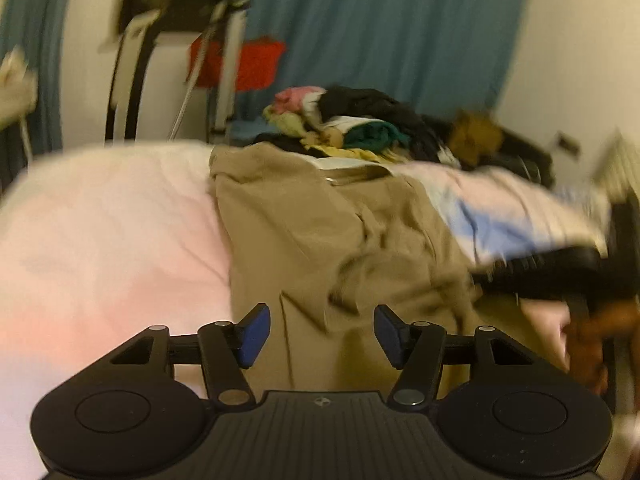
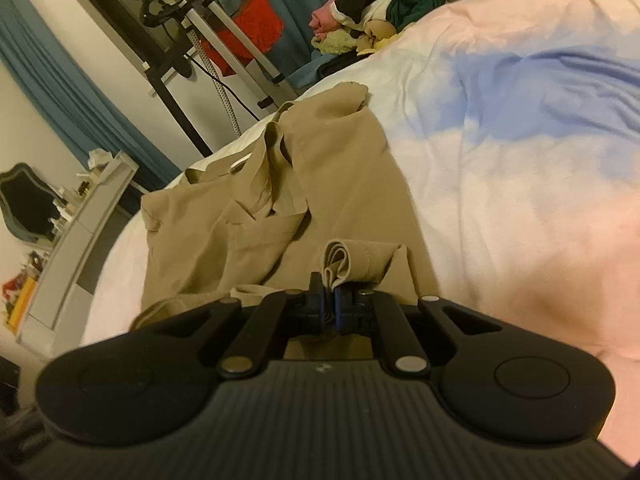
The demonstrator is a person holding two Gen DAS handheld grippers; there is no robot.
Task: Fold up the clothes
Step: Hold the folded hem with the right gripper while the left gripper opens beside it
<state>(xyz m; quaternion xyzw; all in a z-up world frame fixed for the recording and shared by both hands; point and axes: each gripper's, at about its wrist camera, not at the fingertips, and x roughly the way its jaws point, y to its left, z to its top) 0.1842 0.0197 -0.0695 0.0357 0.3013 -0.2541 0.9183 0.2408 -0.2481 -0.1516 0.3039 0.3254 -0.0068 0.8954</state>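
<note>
1. Nearest my right camera, my right hand-held gripper (image 2: 330, 307) is clenched on a bunched fold of the tan garment (image 2: 256, 216), with the cloth pinched between the blue pads (image 2: 341, 312).
2. From that pinch the garment runs away from me across the bed (image 2: 500, 184), crumpled in the middle, its far end near the bed's edge.
3. My left hand-held gripper (image 1: 322, 334) is released, its blue pads (image 1: 254, 334) spread wide and holding nothing.
4. It hovers over the garment's (image 1: 312, 232) near end; the cloth lies straight ahead between and beyond the fingers, though I cannot tell if they touch it.
5. Pink, white and blue bedding lies under the garment.
6. At the bed's far end sits a heap of mixed clothes (image 1: 352, 120), just beyond the garment.
7. Behind it hang blue curtains (image 1: 384, 24).
</note>
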